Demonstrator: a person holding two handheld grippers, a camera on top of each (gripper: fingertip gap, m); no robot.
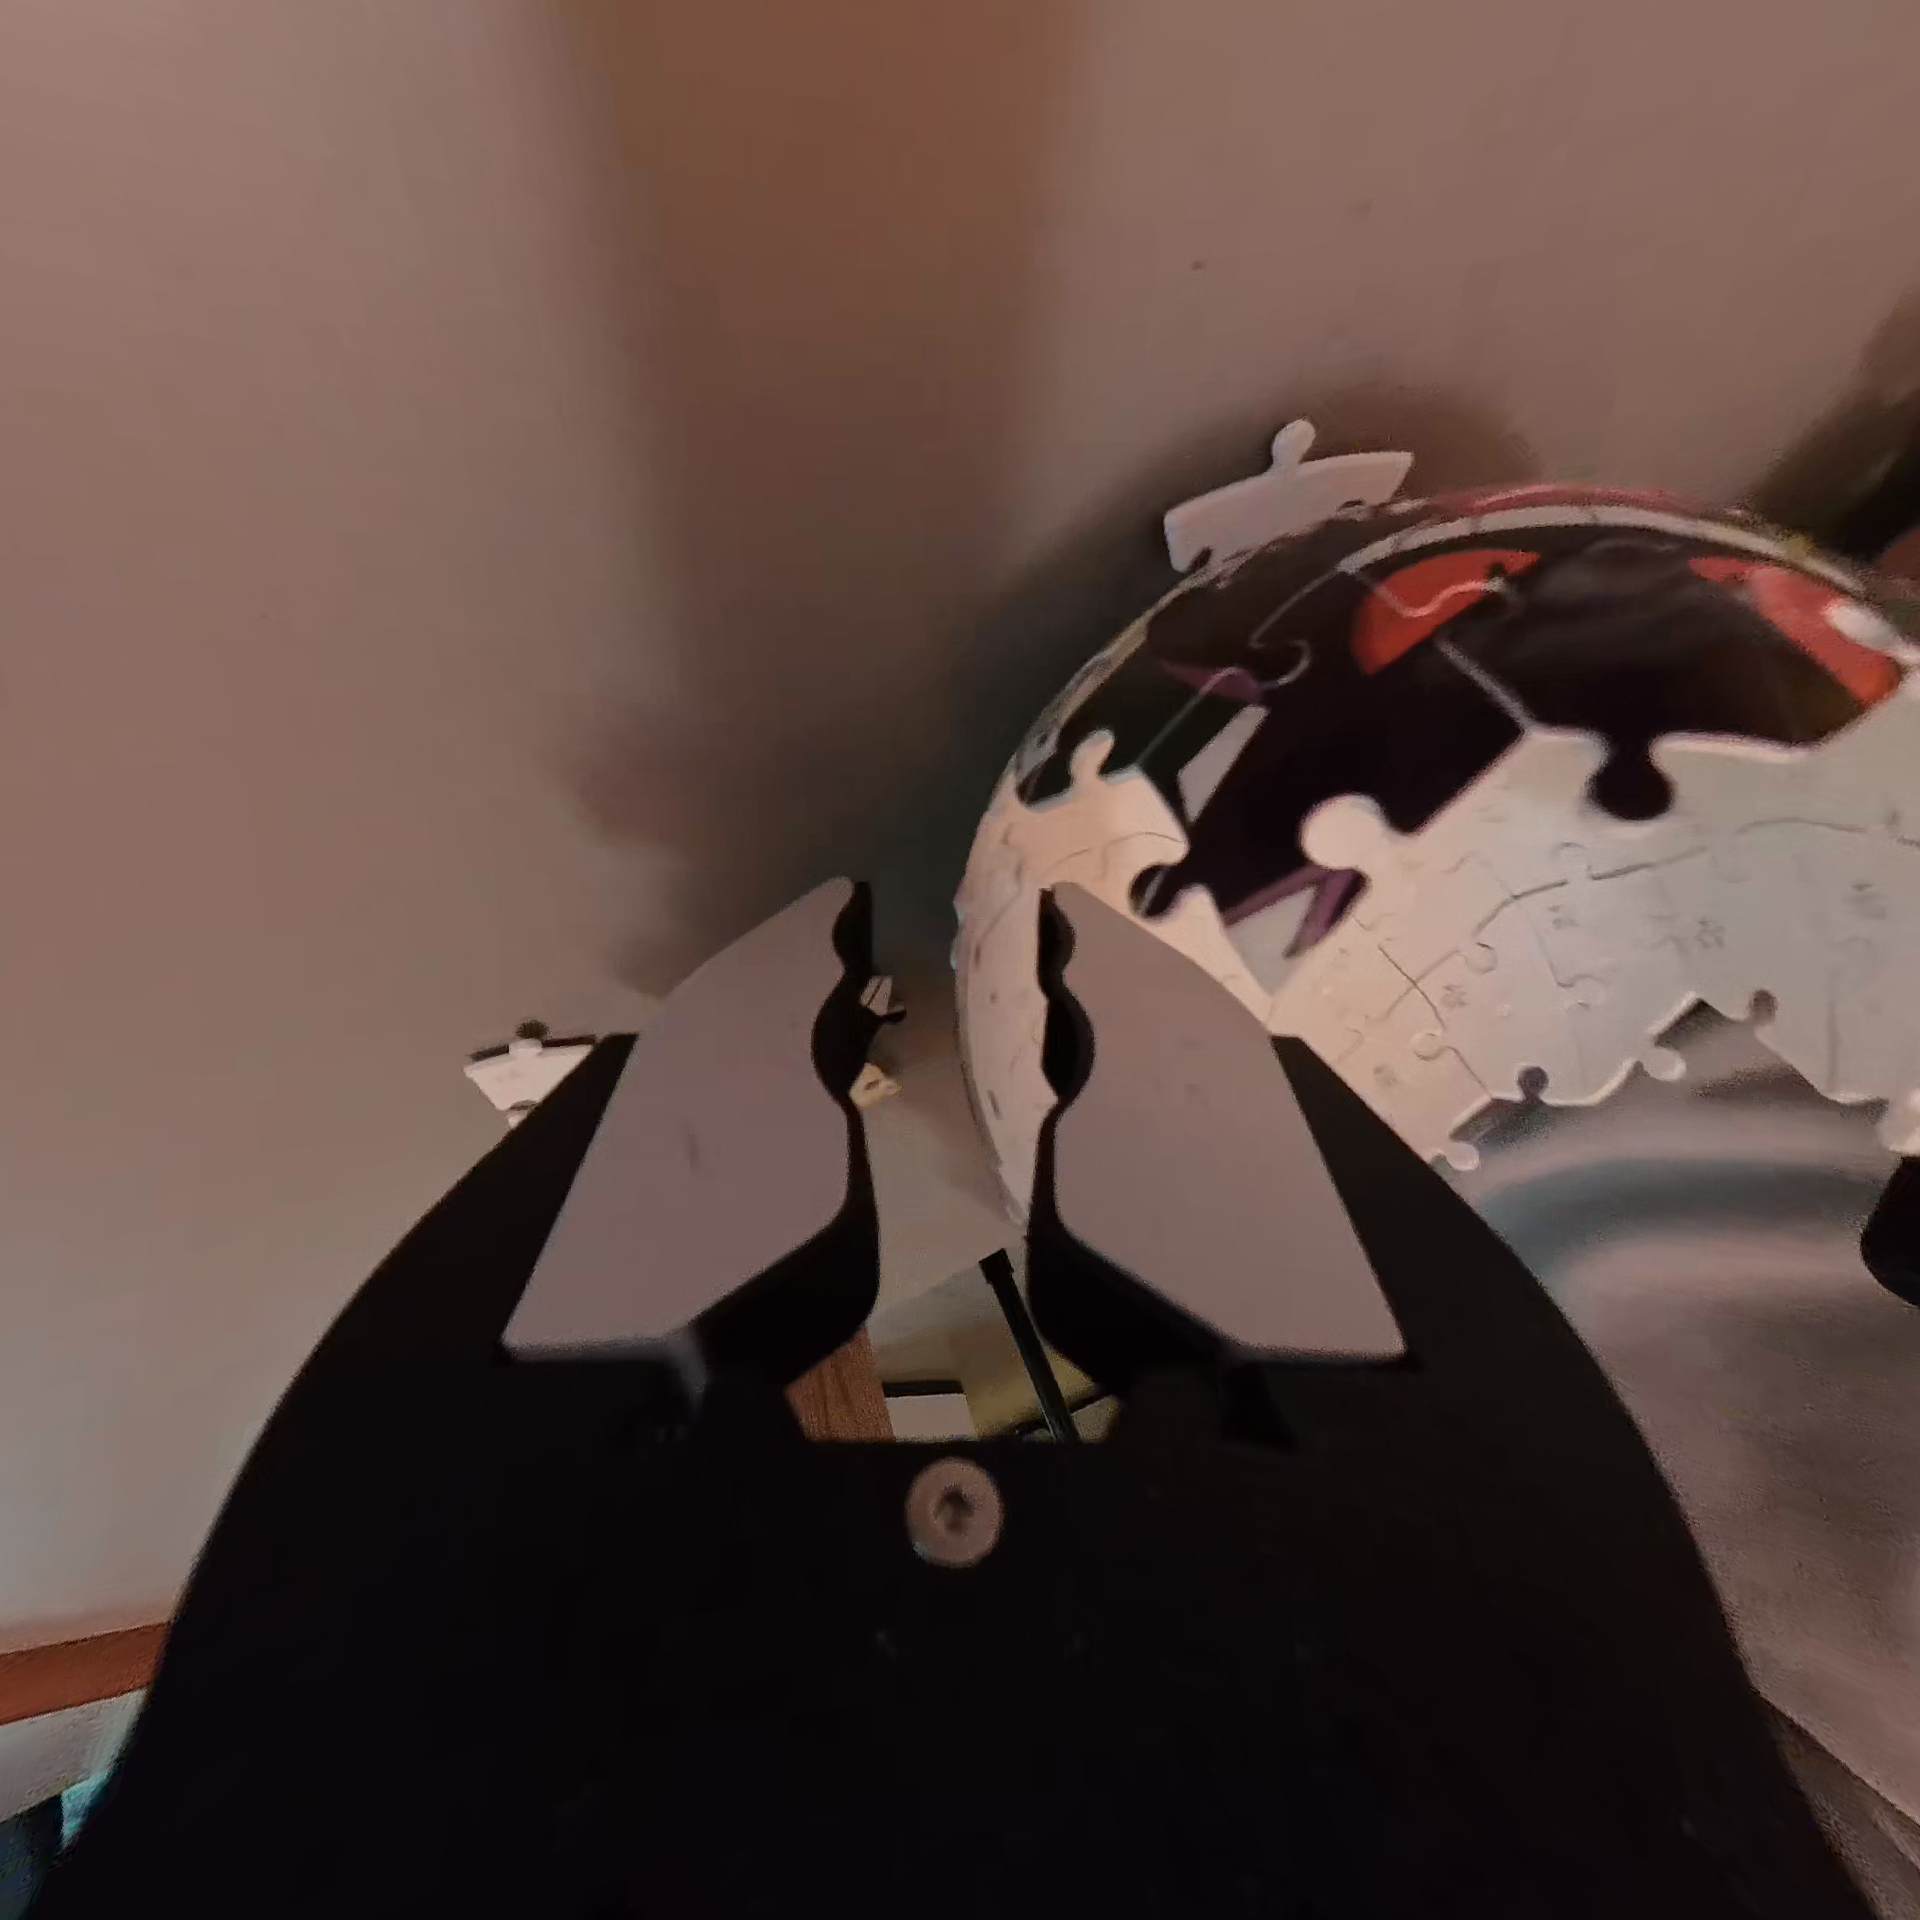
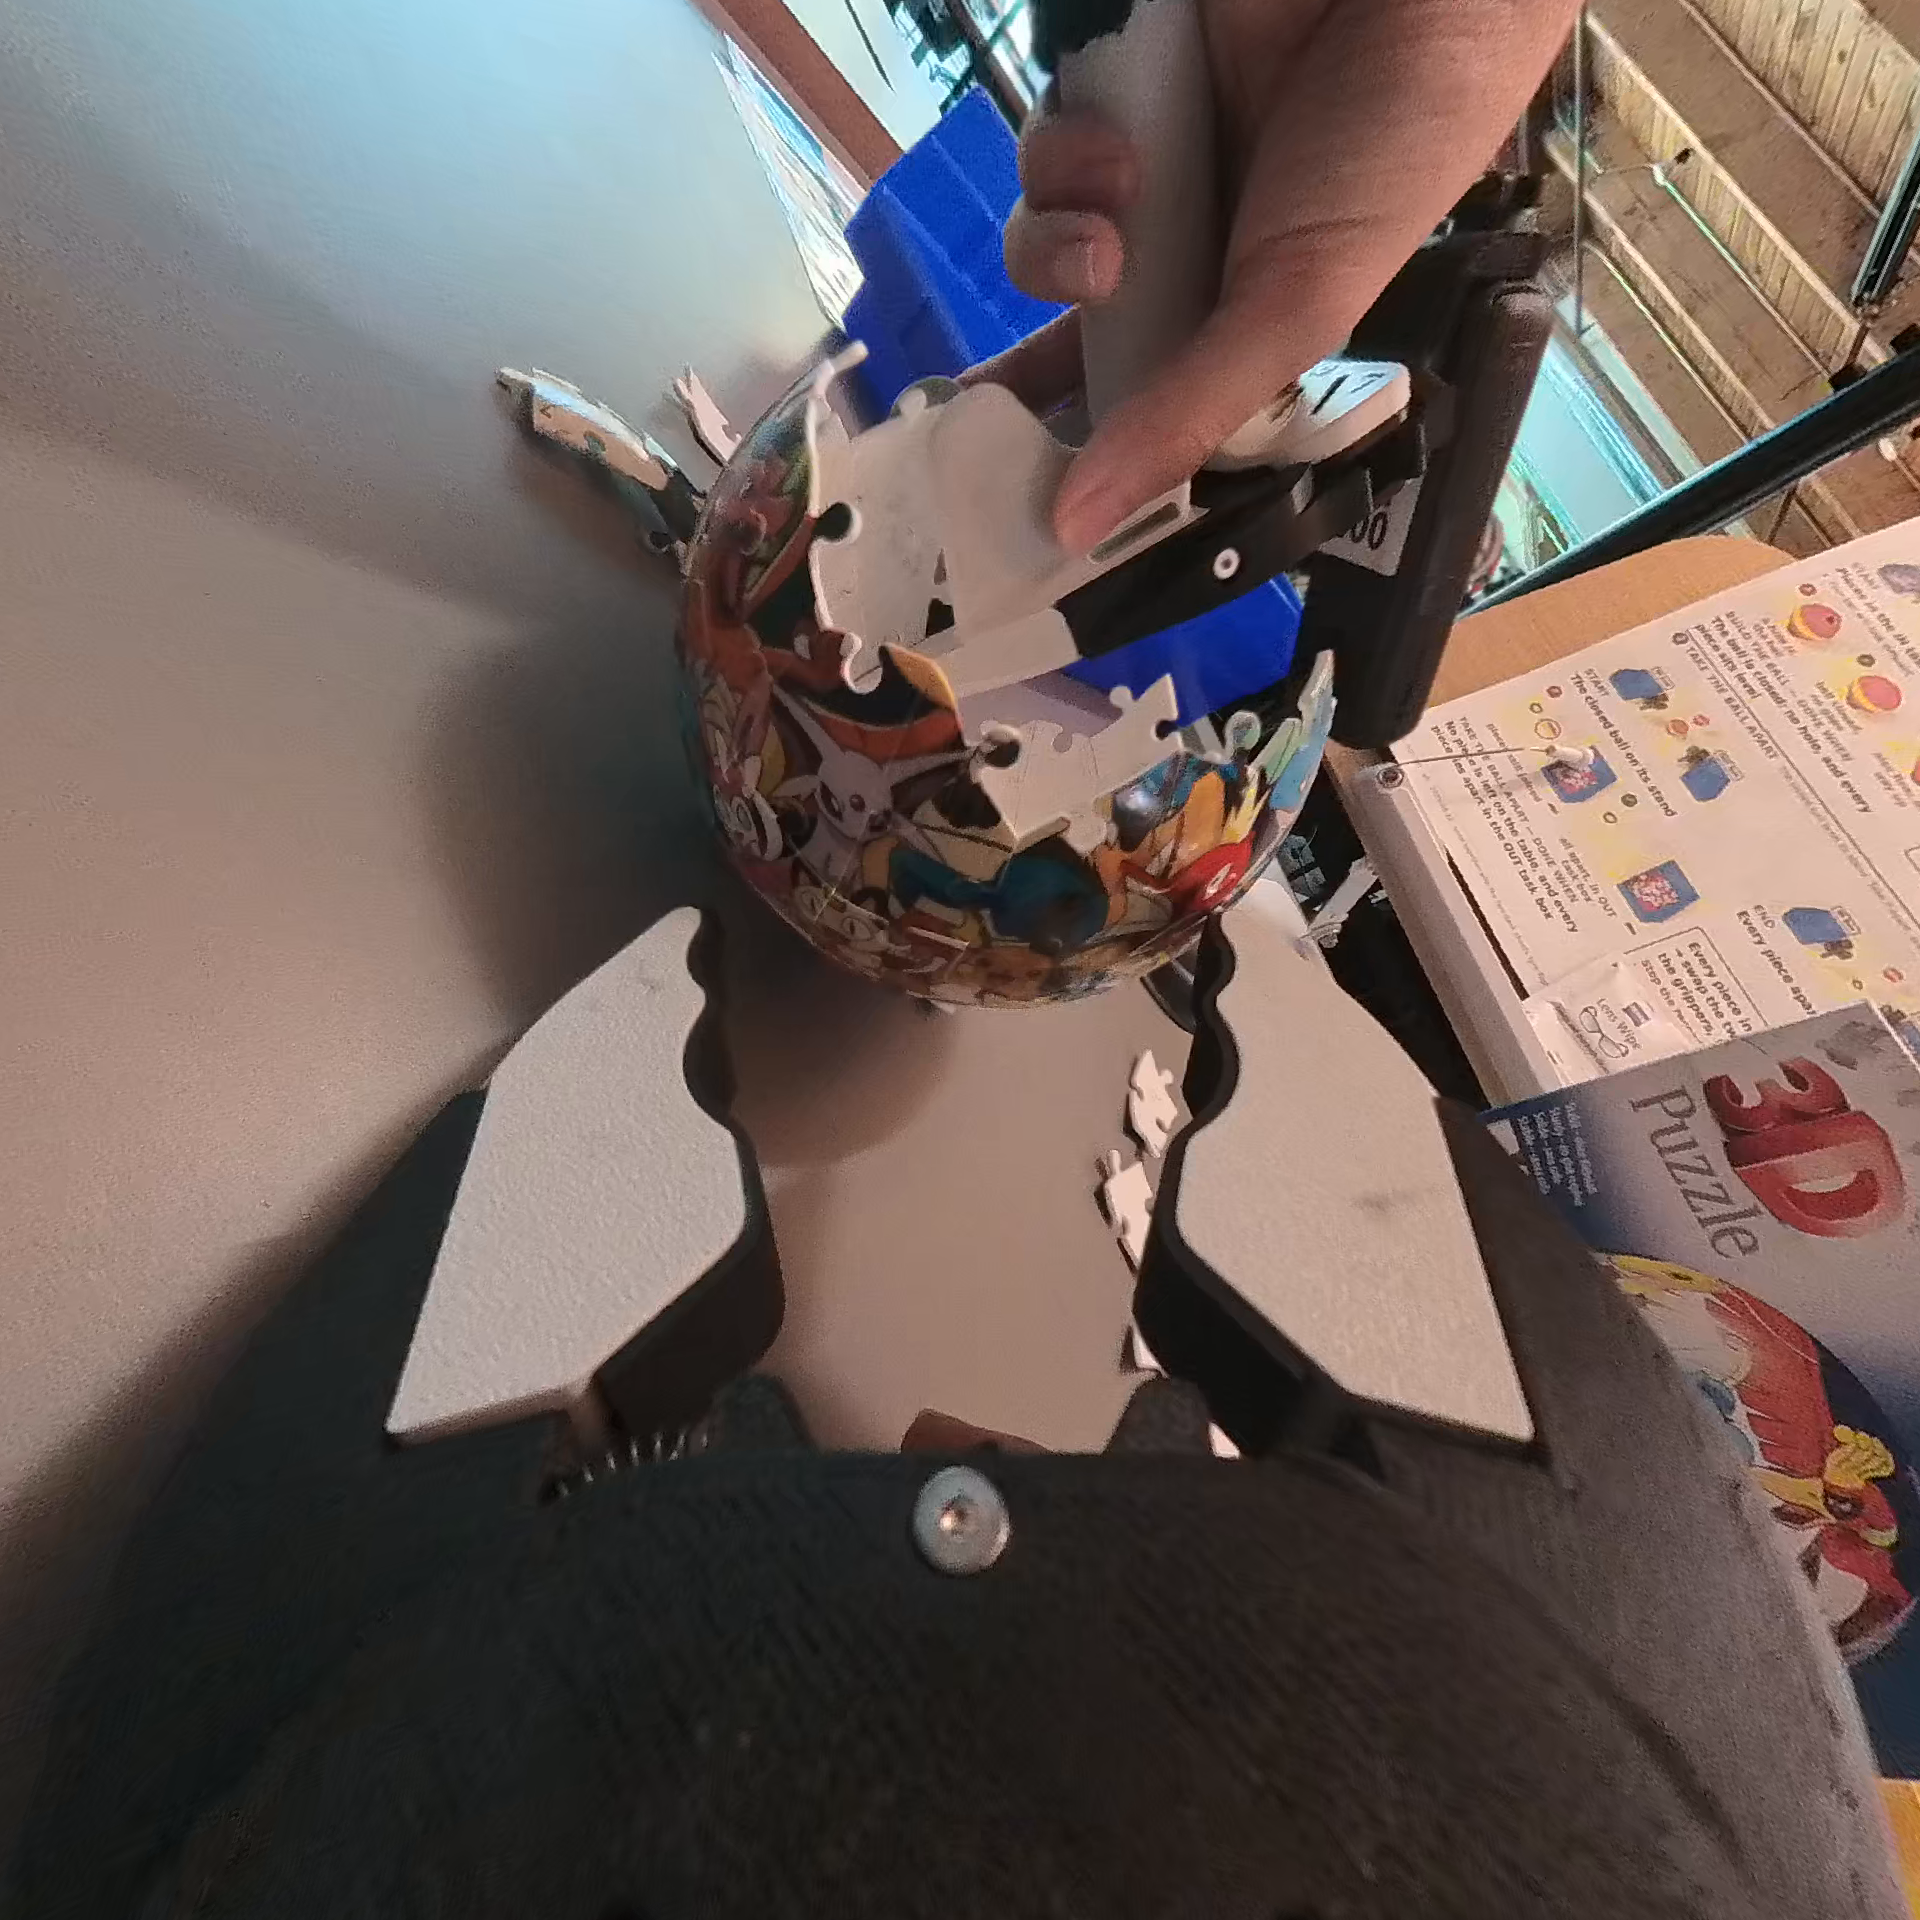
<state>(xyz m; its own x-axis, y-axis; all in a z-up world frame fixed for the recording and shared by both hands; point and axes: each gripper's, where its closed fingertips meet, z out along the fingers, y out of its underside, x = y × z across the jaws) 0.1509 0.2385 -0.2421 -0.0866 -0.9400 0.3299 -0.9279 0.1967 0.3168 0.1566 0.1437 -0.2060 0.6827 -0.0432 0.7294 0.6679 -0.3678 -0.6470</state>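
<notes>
My right gripper [image 2: 951, 935] has its jaws wide apart and empty, low over the grey table [image 2: 312, 623], apparently so the opening frames what lies ahead. A few loose white puzzle pieces [image 2: 1143, 1143] lie face down just inside its right finger, and the printed puzzle box [image 2: 1714, 1299] and an instruction sheet [image 2: 1662, 779] sit off to the right, out of the working space. Just beyond the fingertips the colourful 3D puzzle ball [image 2: 987, 810] rests on the table, its top broken open and a flap of joined pieces [image 2: 914, 520] standing up white side out. My left gripper [image 1: 956, 914] comes at the ball from the far side, its jaws narrowly apart with nothing between them and its right finger against the shell, probably to steady it. A hand [image 2: 1299, 208] grips its handle. Behind that stands a blue bin [image 2: 935, 260], and a curved strip of pieces [image 2: 603, 447] lies on the table.
</notes>
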